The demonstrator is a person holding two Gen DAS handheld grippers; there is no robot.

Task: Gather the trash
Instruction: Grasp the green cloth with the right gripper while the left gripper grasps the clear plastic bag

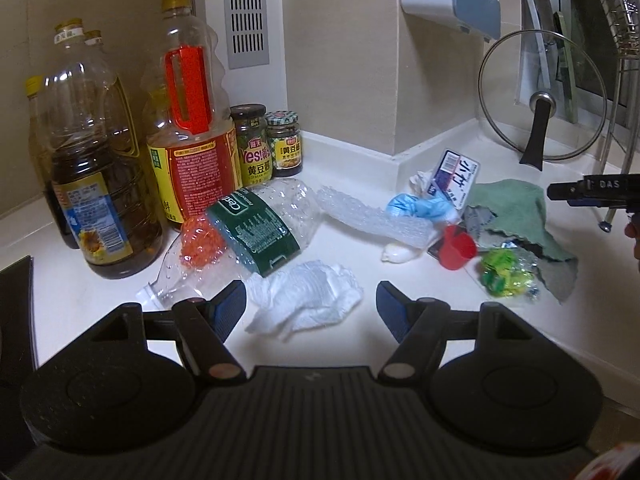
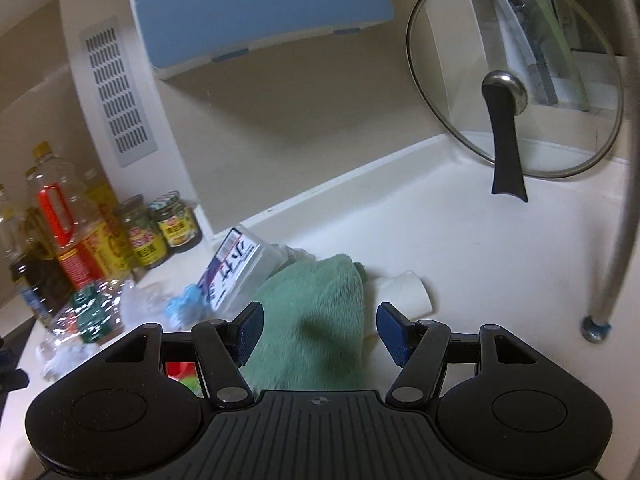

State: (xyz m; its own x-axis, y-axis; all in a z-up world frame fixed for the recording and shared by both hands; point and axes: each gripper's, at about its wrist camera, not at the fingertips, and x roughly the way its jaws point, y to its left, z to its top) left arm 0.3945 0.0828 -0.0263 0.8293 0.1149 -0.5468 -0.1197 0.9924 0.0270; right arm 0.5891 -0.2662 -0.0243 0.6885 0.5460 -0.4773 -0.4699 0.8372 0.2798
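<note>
Right now your left gripper has its jaws spread wide with nothing between the pads, and the crumpled white tissue lies on the white counter just ahead in the gap. At about eleven o'clock from it lies a crushed clear plastic bottle on its side, green label around the middle and something orange bunched inside near the neck. At one o'clock a strip of bubble wrap runs toward a blue glove, a red cap and a white packet with a barcode. At two o'clock a yellow-green wrapper sits against the edge of a green cloth. Your right gripper is also wide apart and empty, hovering over that same cloth, with a pale scrap of paper at one o'clock from its tips. Standing oil bottles and sauce jars line the wall at ten o'clock, and a glass pot lid leans at two o'clock.
</note>
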